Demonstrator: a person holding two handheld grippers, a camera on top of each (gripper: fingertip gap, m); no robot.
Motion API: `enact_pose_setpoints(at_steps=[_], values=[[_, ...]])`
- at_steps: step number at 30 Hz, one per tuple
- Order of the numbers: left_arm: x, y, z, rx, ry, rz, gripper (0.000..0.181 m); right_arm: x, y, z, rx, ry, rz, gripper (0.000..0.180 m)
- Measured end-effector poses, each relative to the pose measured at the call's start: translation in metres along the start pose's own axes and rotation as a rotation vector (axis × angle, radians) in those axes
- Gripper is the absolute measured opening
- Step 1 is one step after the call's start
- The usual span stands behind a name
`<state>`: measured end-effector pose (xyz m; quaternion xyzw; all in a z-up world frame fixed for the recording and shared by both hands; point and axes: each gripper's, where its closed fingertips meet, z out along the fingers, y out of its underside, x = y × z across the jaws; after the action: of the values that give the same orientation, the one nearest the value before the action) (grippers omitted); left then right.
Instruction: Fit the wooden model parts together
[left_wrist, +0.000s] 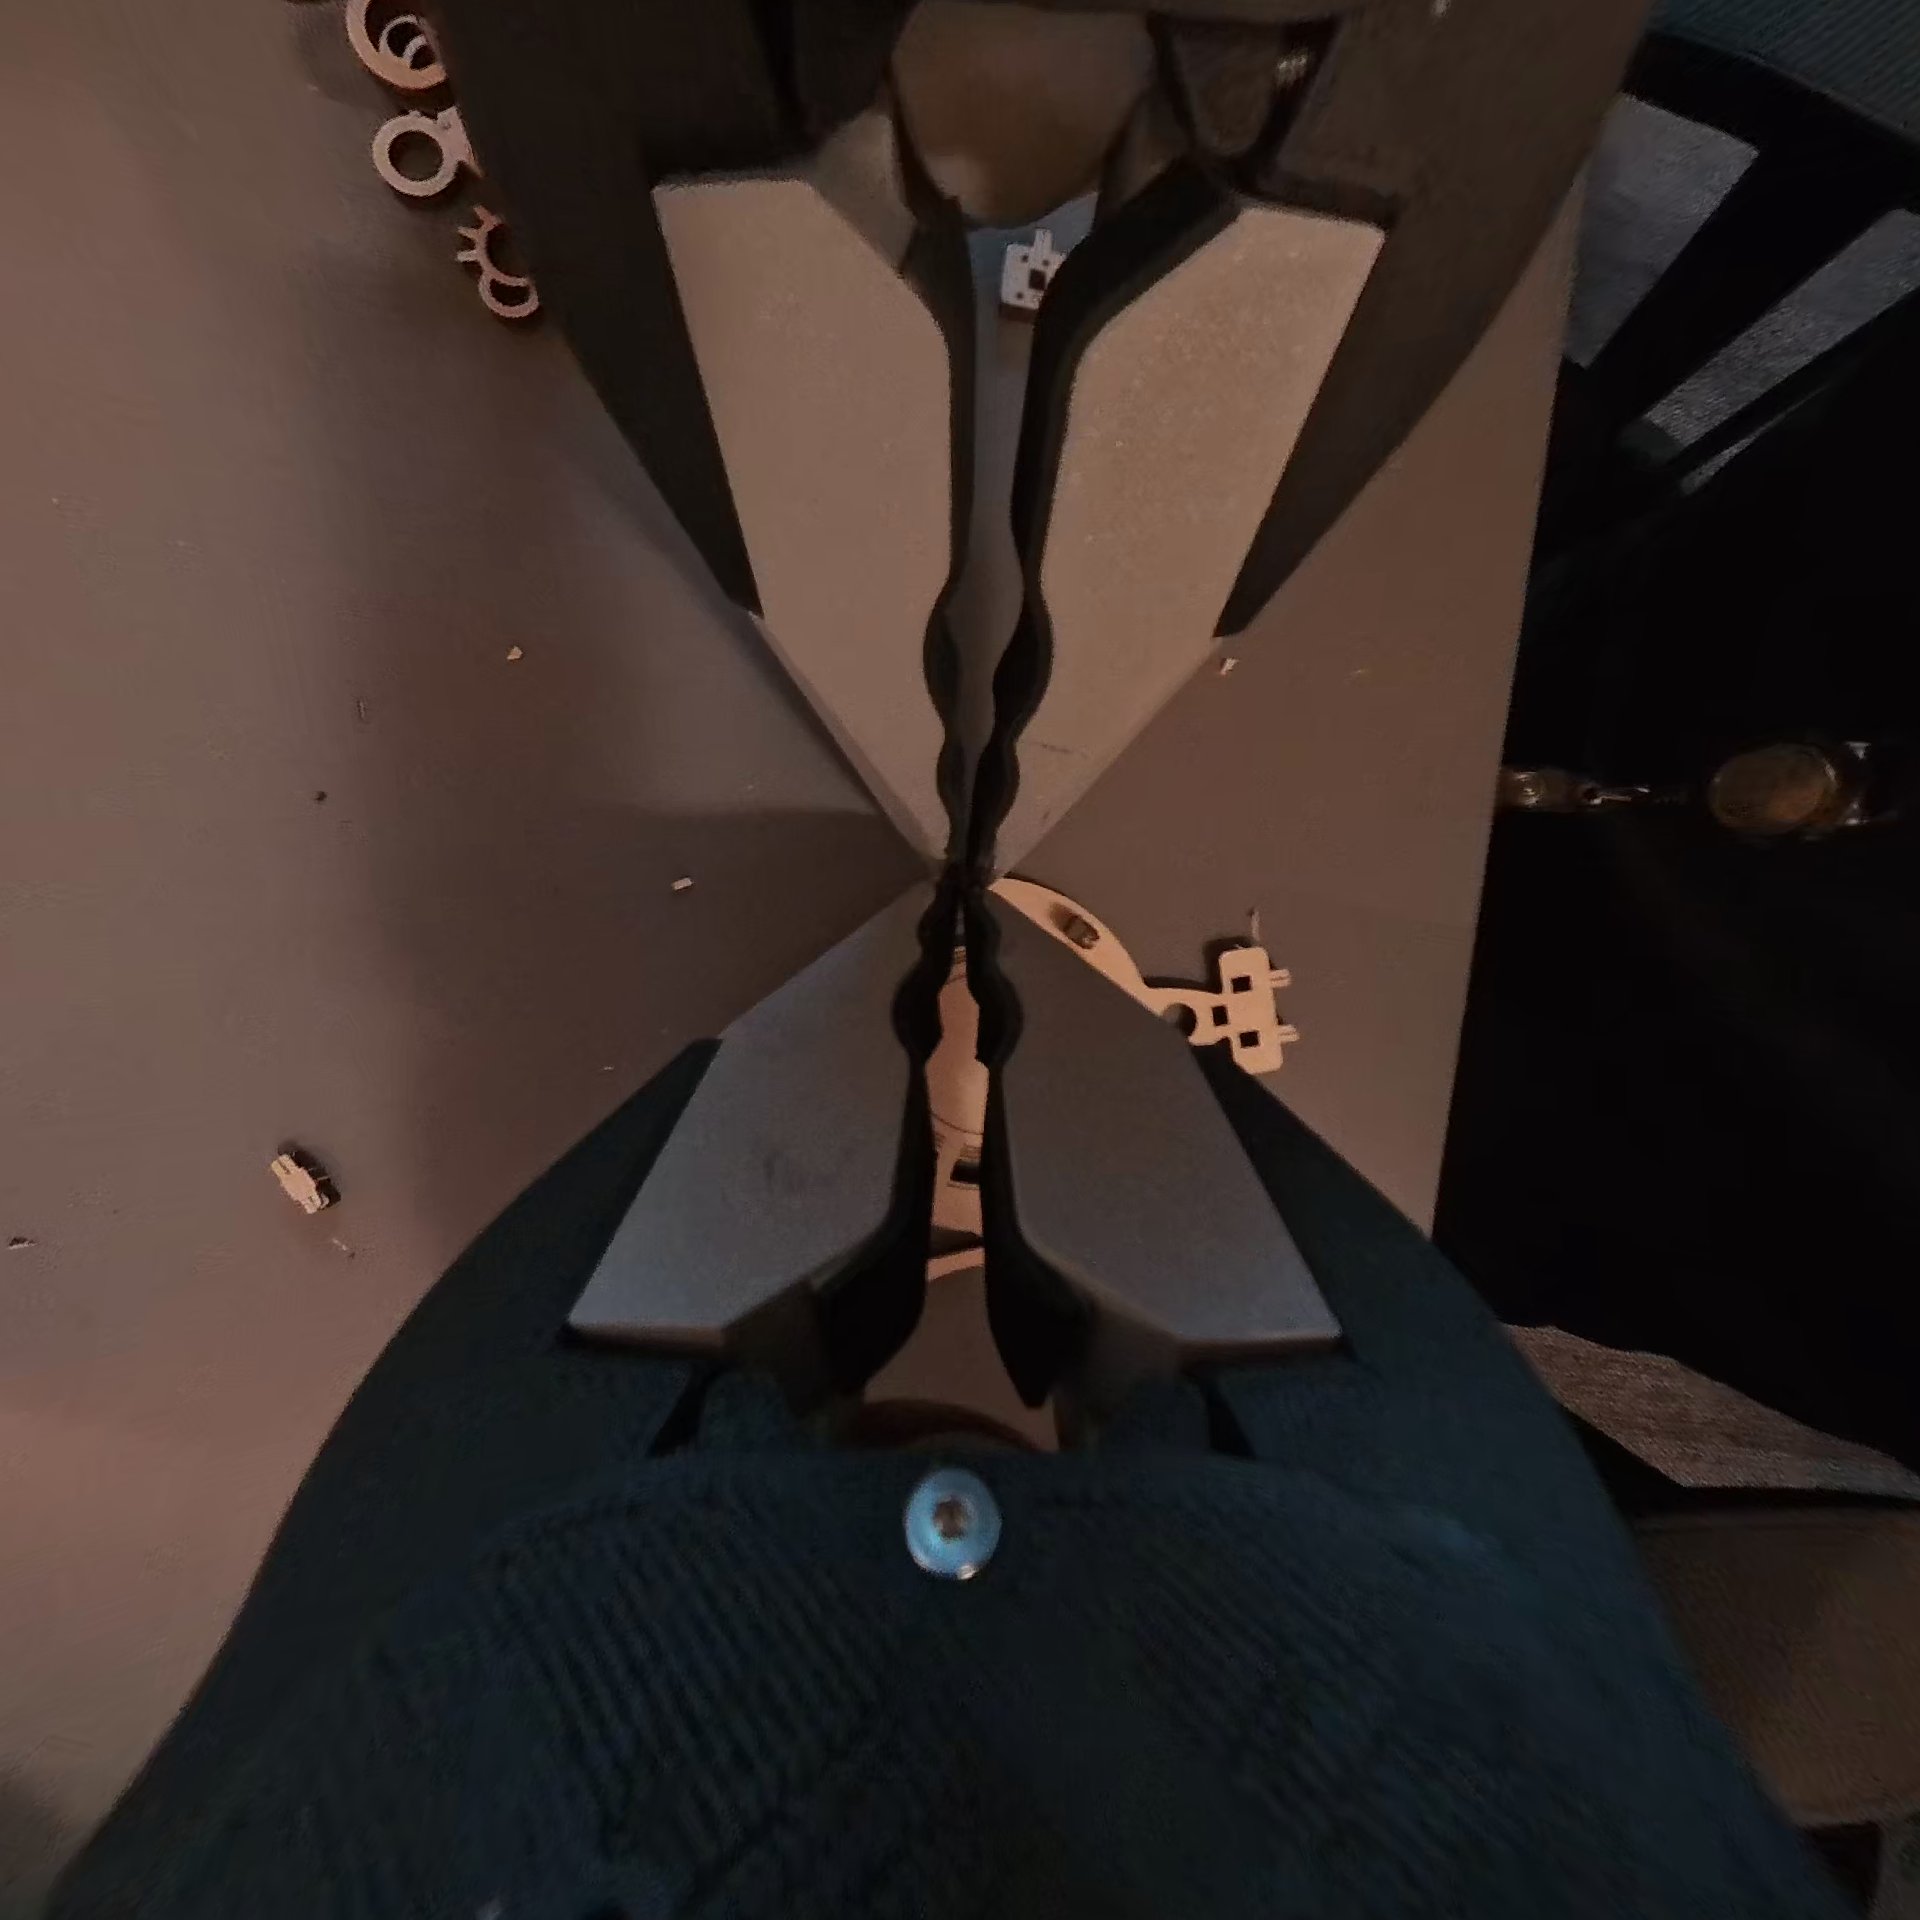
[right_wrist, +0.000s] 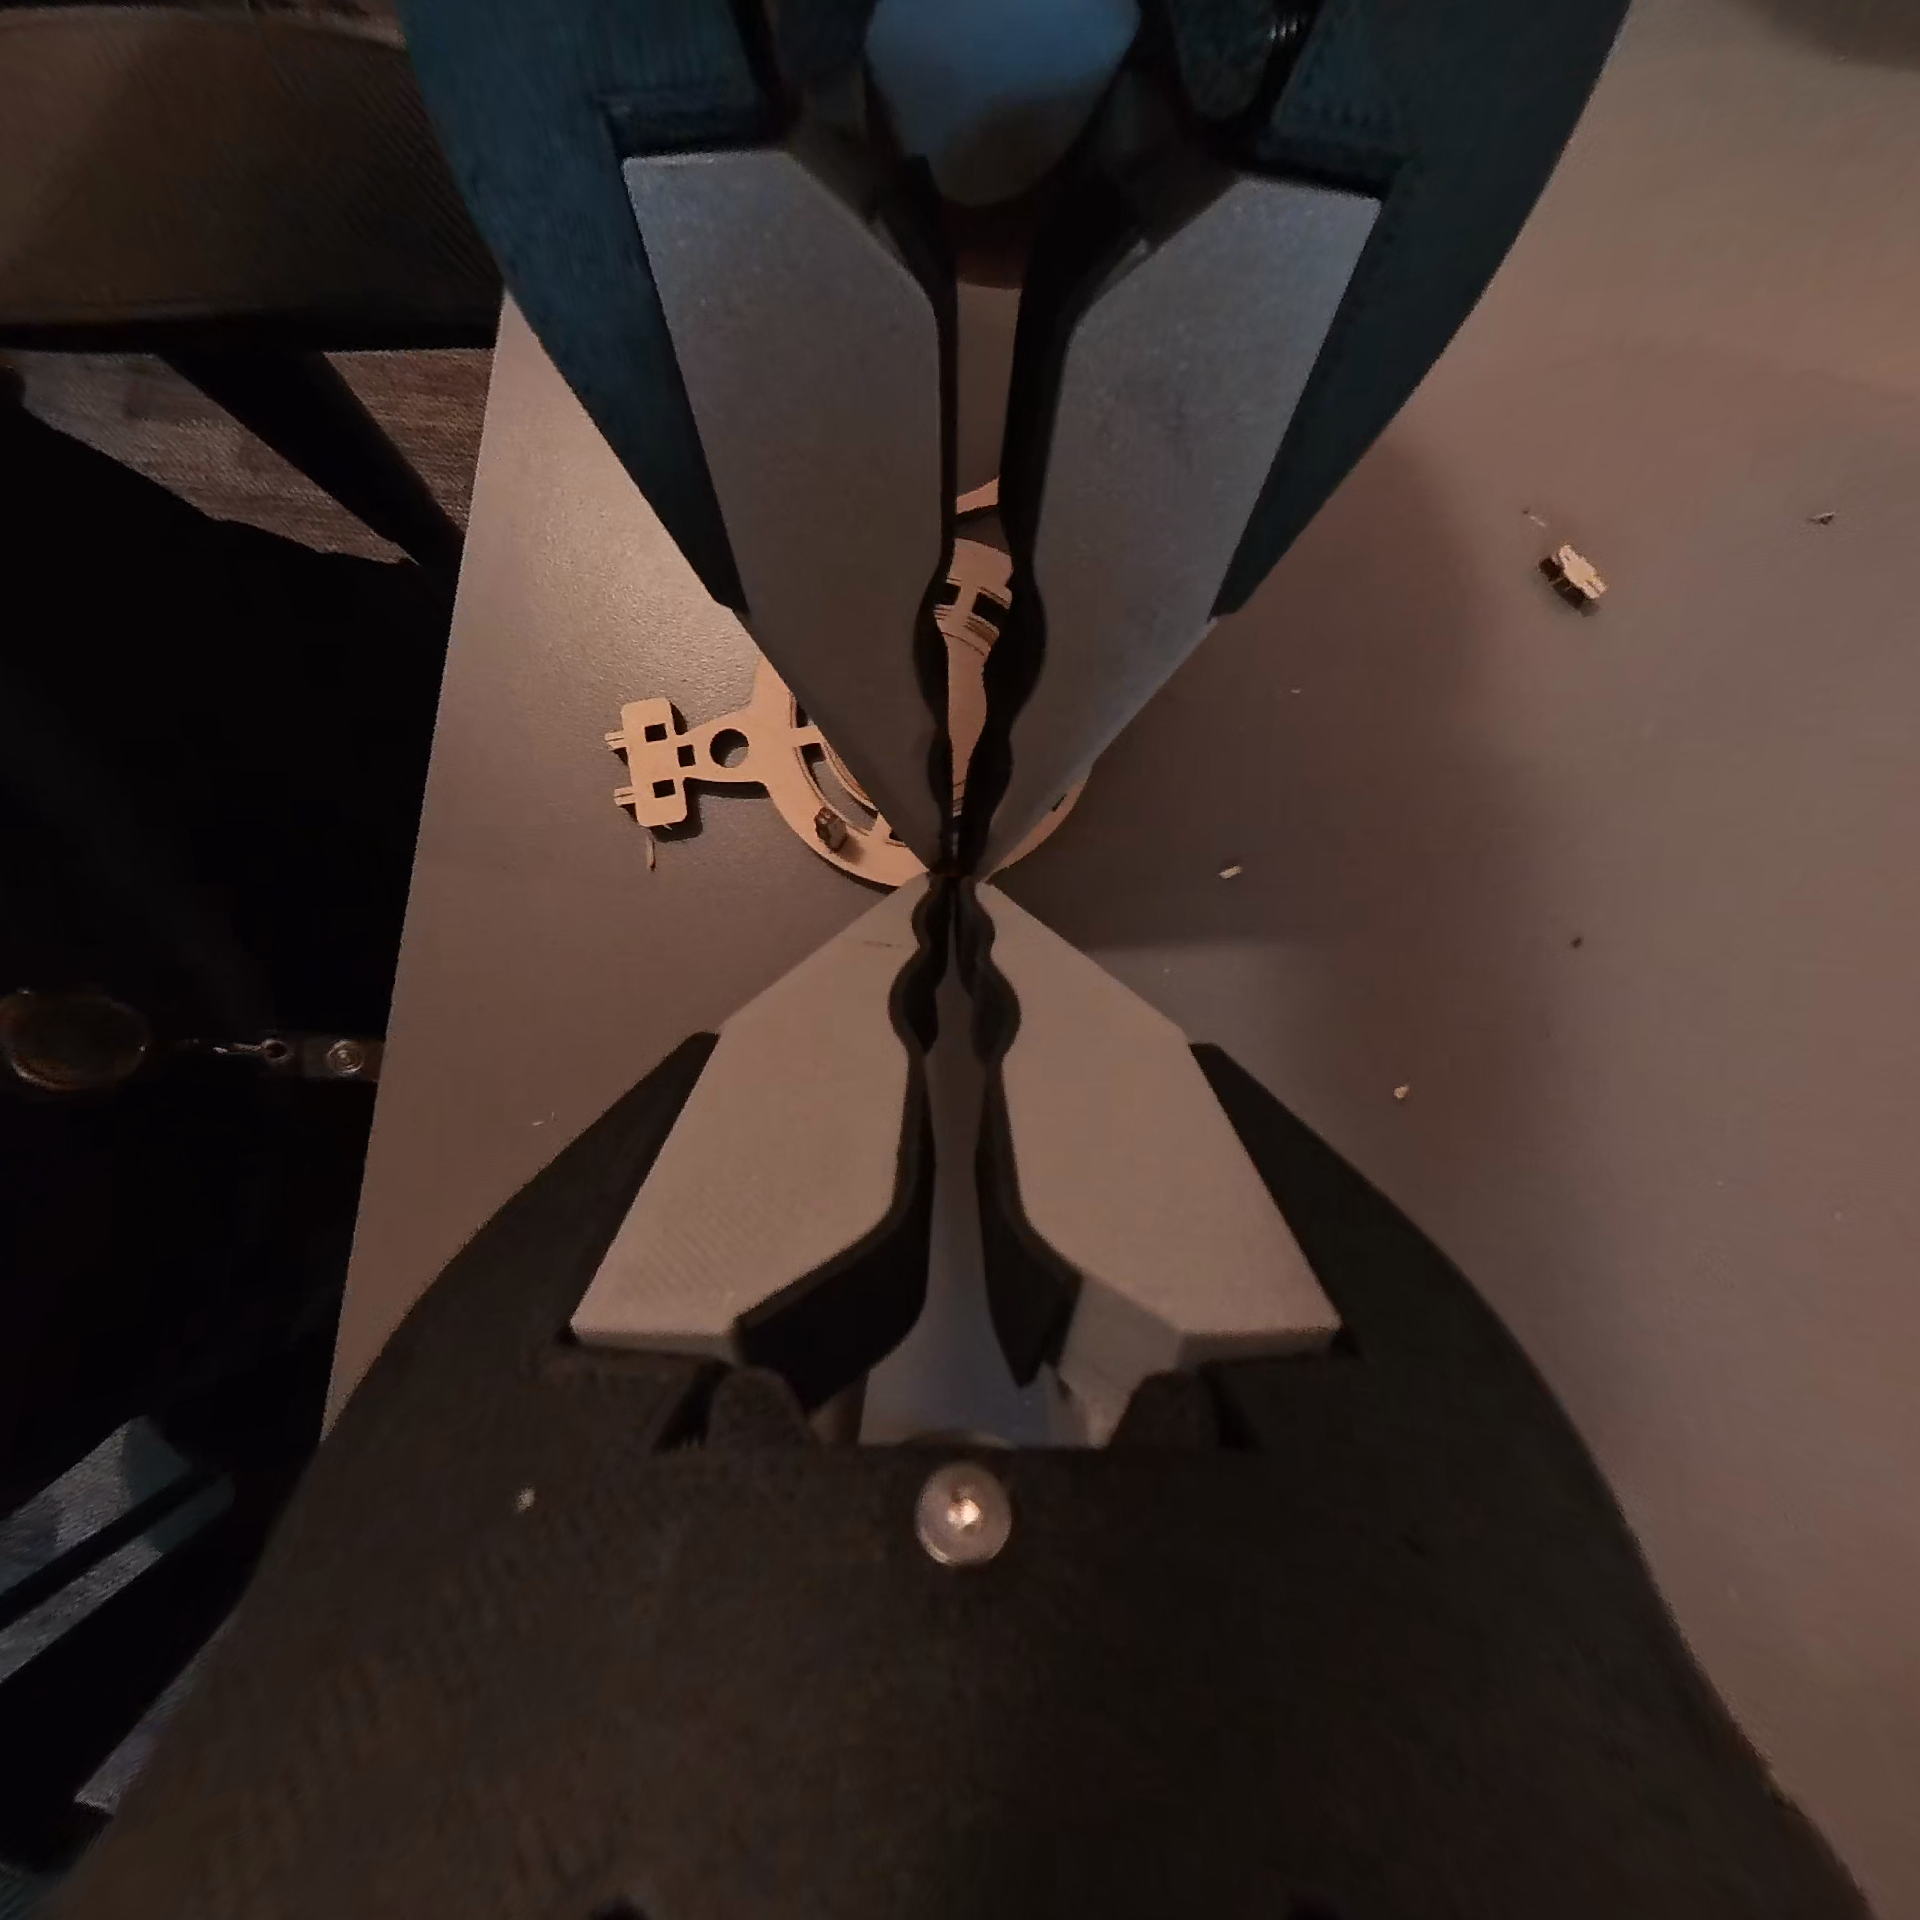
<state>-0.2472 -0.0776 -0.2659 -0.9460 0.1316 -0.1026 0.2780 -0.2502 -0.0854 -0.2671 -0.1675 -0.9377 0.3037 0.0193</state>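
My left gripper (left_wrist: 958, 902), dark blue with grey fingers, comes in from the bottom of the left wrist view, jaws shut. My right gripper (left_wrist: 964, 844), black with grey fingers, comes from the top, also shut. The two tips meet point to point above the grey table; nothing shows between the pads. A flat round wooden part (left_wrist: 1117, 961) with a slotted tab (left_wrist: 1252, 1003) lies on the table under the left gripper. In the right wrist view the right gripper (right_wrist: 956, 902) is at the bottom, the left gripper (right_wrist: 961, 844) is above, and the round part (right_wrist: 790, 774) lies beneath it.
Several ring-shaped wooden parts (left_wrist: 416, 156) lie at the far left. A small wooden connector (left_wrist: 307, 1179) lies alone, also in the right wrist view (right_wrist: 1574, 577). Another small slotted piece (left_wrist: 1029, 270) shows behind the right gripper's fingers. The table edge (left_wrist: 1486, 831) is close; beyond it are a dark chair and a badge reel (left_wrist: 1766, 790). Less than 4 cm separates the two grippers' tips. Left tips and right tips are each some 12 cm from the small wooden connector (left_wrist: 307, 1179). It turns up in the right wrist view (right_wrist: 1575, 577) as well.
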Motion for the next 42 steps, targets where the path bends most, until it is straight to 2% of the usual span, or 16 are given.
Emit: enact_pose_setpoints(at_steps=[10,14,20,24,28,35,42], values=[[0.000,0.000,0.000,-0.015,0.009,-0.017,0.000,0.000,0.000,0.000,0.017,-0.014,0.038,0.000],[0.000,0.002,0.000,-0.048,-0.035,0.016,0.000,-0.003,-0.001,-0.002,0.071,-0.037,0.073,0.000],[0.001,-0.001,0.001,0.001,-0.037,-0.026,0.000,-0.004,-0.021,-0.030,0.298,-0.044,0.123,0.011],[0.000,0.003,-0.007,-0.003,-0.058,-0.059,0.026,0.002,-0.020,-0.039,0.380,0.023,0.118,0.010],[0.001,-0.002,-0.021,0.055,-0.045,-0.106,0.028,0.006,-0.022,-0.046,0.437,0.034,0.132,0.009],[-0.014,0.008,-0.050,0.163,-0.154,-0.177,0.026,0.011,-0.024,-0.048,0.452,0.078,0.126,0.004],[-0.011,0.018,-0.038,0.205,-0.157,-0.190,0.023,0.004,-0.019,-0.027,0.364,0.064,0.089,0.000]])
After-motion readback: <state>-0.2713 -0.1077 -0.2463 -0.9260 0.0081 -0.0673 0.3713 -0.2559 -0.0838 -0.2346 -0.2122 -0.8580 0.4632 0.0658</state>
